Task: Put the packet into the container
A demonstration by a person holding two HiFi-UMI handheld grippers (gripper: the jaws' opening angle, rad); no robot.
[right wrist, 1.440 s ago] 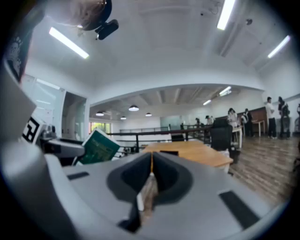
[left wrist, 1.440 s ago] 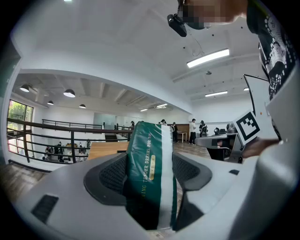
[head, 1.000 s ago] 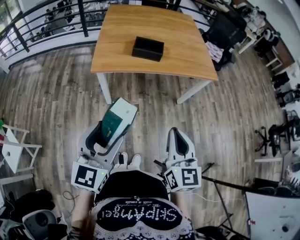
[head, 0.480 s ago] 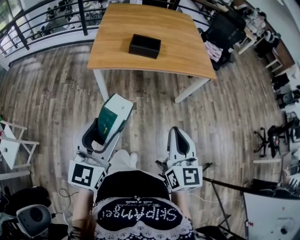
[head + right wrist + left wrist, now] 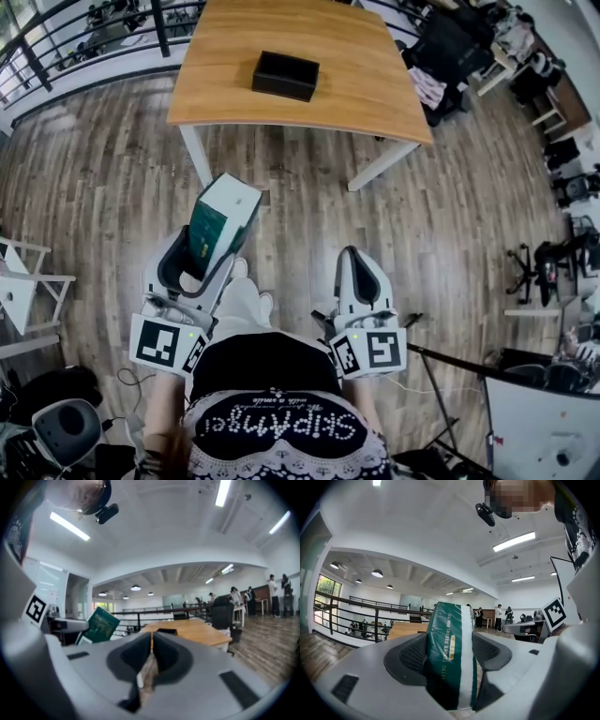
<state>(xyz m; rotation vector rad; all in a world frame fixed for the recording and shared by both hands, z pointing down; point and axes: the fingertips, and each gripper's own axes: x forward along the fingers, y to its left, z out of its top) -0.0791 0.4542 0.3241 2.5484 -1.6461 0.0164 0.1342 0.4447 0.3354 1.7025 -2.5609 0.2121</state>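
Green-and-white packet (image 5: 449,634) stands upright btwn the left gripper's (image 5: 204,255) jaws, clamped on both sides, its top end sticking out past the tips. It's held over the wood-plank floor (image 5: 450,216), well short of the wooden table (image 5: 370,80). Black container (image 5: 285,75) sits nr the table's middle, well apart from the pkt. Right gripper (image 5: 358,272): jaws pressed together w/ nothing btwn them, held level w/ the left, over the floor.

Wooden surface (image 5: 356,66) on white legs, standing on a plank floor (image 5: 450,216). A black metal railing (image 5: 84,37) runs beyond it at upper left. A white chair (image 5: 23,291) stands at the left edge and a black swivel chair (image 5: 539,267) at the right.
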